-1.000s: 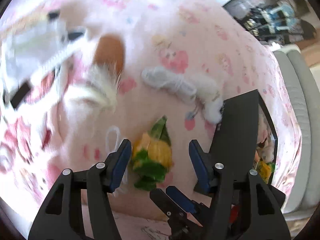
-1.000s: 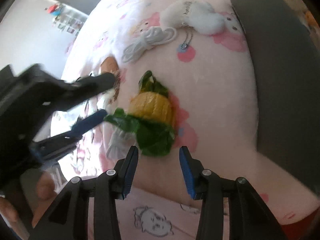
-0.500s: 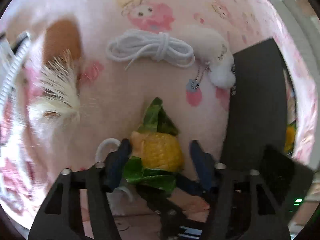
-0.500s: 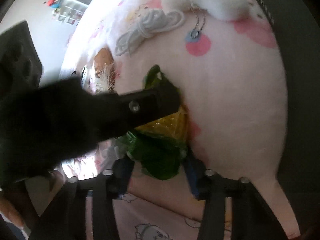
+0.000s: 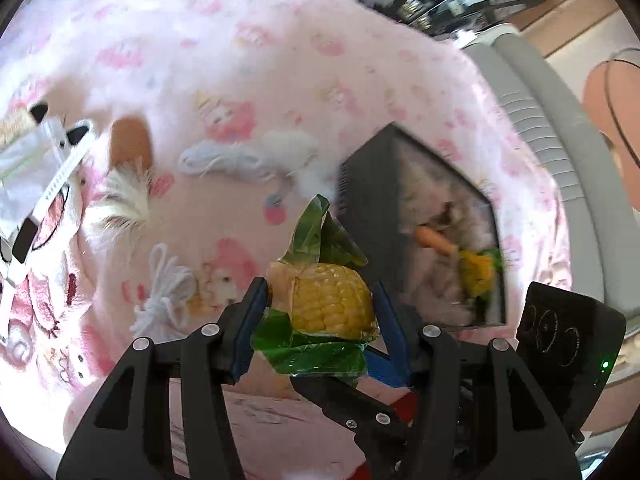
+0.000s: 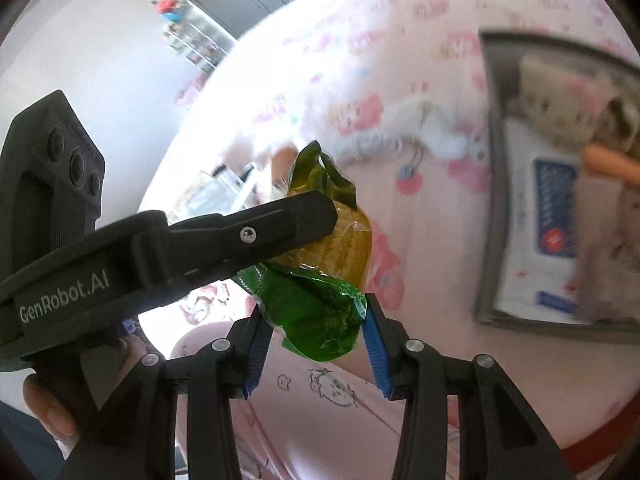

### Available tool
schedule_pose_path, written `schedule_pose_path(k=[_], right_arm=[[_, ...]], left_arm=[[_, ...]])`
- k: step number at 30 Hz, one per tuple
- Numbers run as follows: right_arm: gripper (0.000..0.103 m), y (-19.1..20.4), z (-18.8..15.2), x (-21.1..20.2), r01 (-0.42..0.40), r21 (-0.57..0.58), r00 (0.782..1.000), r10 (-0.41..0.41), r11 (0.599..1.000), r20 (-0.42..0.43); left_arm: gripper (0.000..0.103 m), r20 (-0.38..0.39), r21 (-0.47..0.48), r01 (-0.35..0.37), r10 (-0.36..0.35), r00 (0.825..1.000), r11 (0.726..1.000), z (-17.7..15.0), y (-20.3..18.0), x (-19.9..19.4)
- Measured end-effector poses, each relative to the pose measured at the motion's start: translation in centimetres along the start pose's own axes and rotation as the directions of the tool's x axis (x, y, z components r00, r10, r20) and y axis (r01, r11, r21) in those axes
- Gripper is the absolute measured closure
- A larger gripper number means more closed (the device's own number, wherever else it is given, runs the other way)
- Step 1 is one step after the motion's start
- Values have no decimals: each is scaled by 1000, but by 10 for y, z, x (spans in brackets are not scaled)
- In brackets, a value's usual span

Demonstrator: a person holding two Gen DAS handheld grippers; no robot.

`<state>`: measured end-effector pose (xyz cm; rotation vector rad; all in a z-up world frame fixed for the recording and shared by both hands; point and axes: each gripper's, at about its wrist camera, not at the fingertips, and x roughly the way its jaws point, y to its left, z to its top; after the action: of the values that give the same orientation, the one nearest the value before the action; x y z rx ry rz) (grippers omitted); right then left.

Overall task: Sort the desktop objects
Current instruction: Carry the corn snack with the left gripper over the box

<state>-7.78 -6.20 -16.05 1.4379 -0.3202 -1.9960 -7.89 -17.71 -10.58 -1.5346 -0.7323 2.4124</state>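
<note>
A packaged corn cob [image 5: 328,300] in clear and green wrap is held in the air above the pink blanket. My left gripper [image 5: 320,320] is shut on its yellow middle. My right gripper [image 6: 316,340] is shut on the green lower end of the same corn cob [image 6: 320,280], and the left gripper's finger [image 6: 280,224] crosses in front of it. A dark storage box [image 5: 376,200] stands just right of the corn and holds another corn piece [image 5: 476,272], a carrot [image 5: 432,240] and a wipes pack [image 6: 540,240].
On the blanket lie a white cord bundle [image 5: 224,160], a white fluffy keychain [image 5: 296,148], a small white string [image 5: 164,296], a brown and white feathery toy [image 5: 128,176] and a white strap [image 5: 52,184]. A grey sofa edge [image 5: 560,120] is behind the box.
Both grippers have closed on the corn cob and lifted it off the blanket. The view has swung right, so the box's inside now shows.
</note>
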Motion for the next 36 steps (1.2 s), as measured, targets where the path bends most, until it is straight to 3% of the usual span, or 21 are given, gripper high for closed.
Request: schedule_pose_path(k=[6, 10, 12, 18, 22, 25, 29, 36], right_arm=[[64, -29, 3, -61, 15, -12, 997, -14, 1000, 70], [64, -51, 6, -88, 44, 3, 993, -44, 999, 108], [64, -75, 4, -120, 55, 14, 990, -56, 998, 126], [64, -137, 14, -174, 111, 18, 981, -112, 994, 161], [64, -160, 34, -179, 133, -47, 981, -125, 990, 146], [64, -187, 41, -173, 95, -47, 987, -87, 994, 137], [64, -222, 36, -169, 36, 67, 993, -44, 997, 109], [64, -224, 31, -160, 113, 41, 988, -116, 993, 104]], left_arm=[[48, 40, 68, 46, -49, 998, 997, -5, -54, -1], [48, 12, 97, 113, -115, 993, 989, -3, -91, 19], [48, -5, 103, 135, -135, 991, 986, -2, -107, 27], [48, -37, 42, 247, -246, 969, 968, 13, -144, 72], [48, -18, -9, 274, -274, 962, 962, 23, -153, 98], [51, 3, -131, 306, -309, 951, 943, 22, -140, 123], [53, -26, -155, 302, -310, 950, 940, 14, -137, 148], [52, -45, -160, 282, -293, 955, 946, 10, -137, 163]])
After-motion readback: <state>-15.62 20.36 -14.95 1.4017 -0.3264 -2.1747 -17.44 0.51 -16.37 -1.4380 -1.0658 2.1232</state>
